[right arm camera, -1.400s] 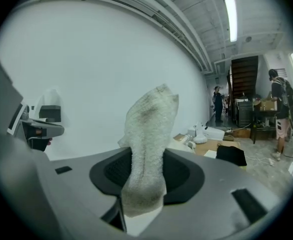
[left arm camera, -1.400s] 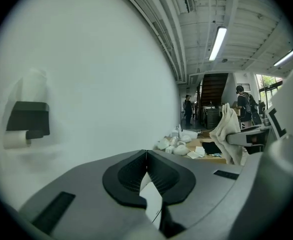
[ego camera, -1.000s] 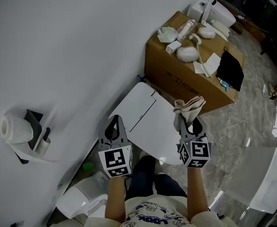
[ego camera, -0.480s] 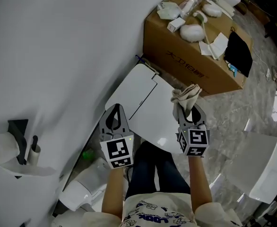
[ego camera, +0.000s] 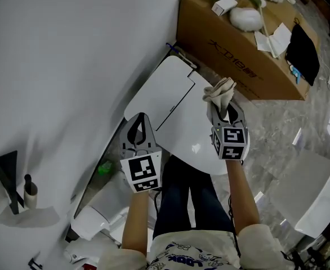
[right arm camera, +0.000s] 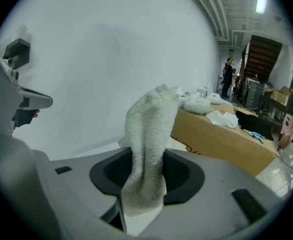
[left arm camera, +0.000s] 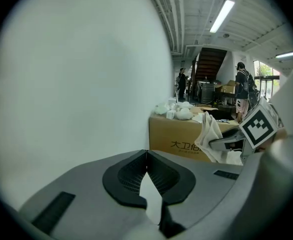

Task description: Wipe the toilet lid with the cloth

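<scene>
Starting at the far left of the head view, a black holder (ego camera: 6, 173) juts from the white wall (ego camera: 69, 66), with a small green object (ego camera: 104, 167) lower down beside the toilet base. Next comes the left gripper (ego camera: 139, 120), held over the near left edge of the toilet lid (ego camera: 165, 94). Its own view shows the jaws pressed together at their tips, clenched on nothing, with only a sliver of white showing below where they meet. The lid is closed, white and glossy, and runs away from the person toward the wall. The person's legs in dark trousers (ego camera: 182, 196) stand just below it, between the two forearms. Farther right, the right gripper (ego camera: 226, 112) sits over the lid's right edge, its jaws clamped on the cloth (ego camera: 220, 90). This is a pale, rough-textured rag that rises out of the jaws and flops over at its top in the right gripper view (right arm camera: 151, 129). Whether the cloth touches the lid cannot be told. Beyond it stands a cardboard box (ego camera: 238, 61) with white rags and small items piled on top. To the right is the grey marbled floor (ego camera: 289, 134), and a white box-like object (ego camera: 311, 201) sits at the lower right.
</scene>
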